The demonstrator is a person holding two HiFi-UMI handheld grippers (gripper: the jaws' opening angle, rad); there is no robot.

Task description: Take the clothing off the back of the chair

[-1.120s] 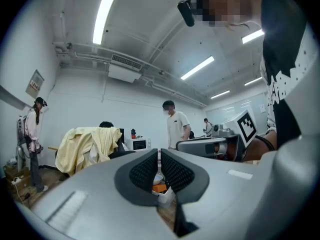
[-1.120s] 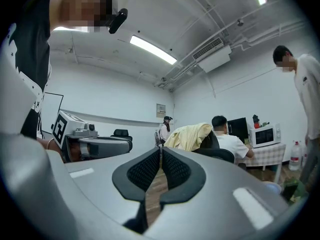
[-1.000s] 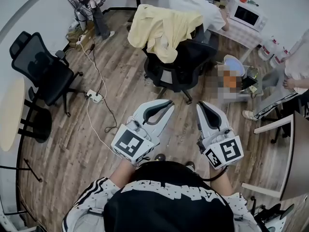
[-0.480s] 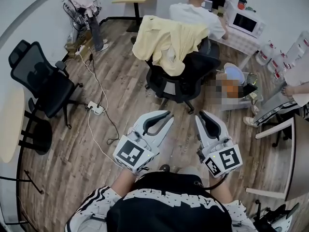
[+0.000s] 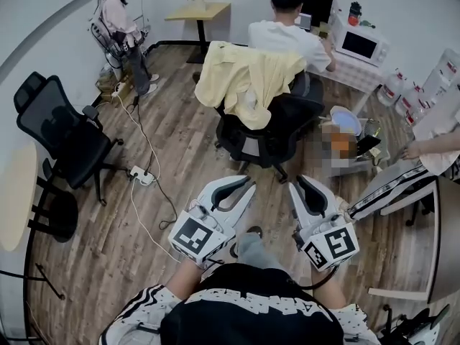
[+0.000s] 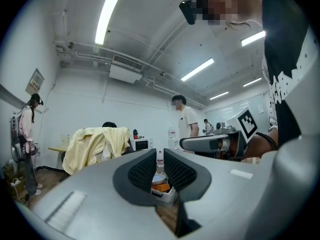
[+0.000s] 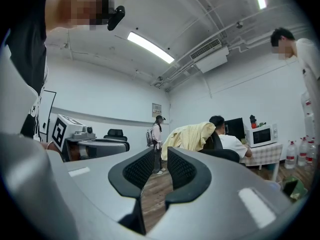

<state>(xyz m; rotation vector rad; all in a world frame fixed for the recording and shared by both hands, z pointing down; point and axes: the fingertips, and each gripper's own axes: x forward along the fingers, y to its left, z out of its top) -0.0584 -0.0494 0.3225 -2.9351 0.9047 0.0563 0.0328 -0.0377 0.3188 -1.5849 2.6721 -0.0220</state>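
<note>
Head view: approach step; yellow shirt (image 5: pixel 248 77) drapes chair (image 5: pixel 272 131) back at 12 o'clock, well apart from left gripper (image 5: pixel 241 185), right gripper (image 5: pixel 302 185). Jaws just been opening, narrow gap, empty. Next: close in, pinch fabric.

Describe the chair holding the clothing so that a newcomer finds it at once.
Find the white microwave at the far end, then the person seated beside it. Behind that person stands a black office chair; unlike the bare black chair at the left, a pale yellow shirt drapes its back.
</note>
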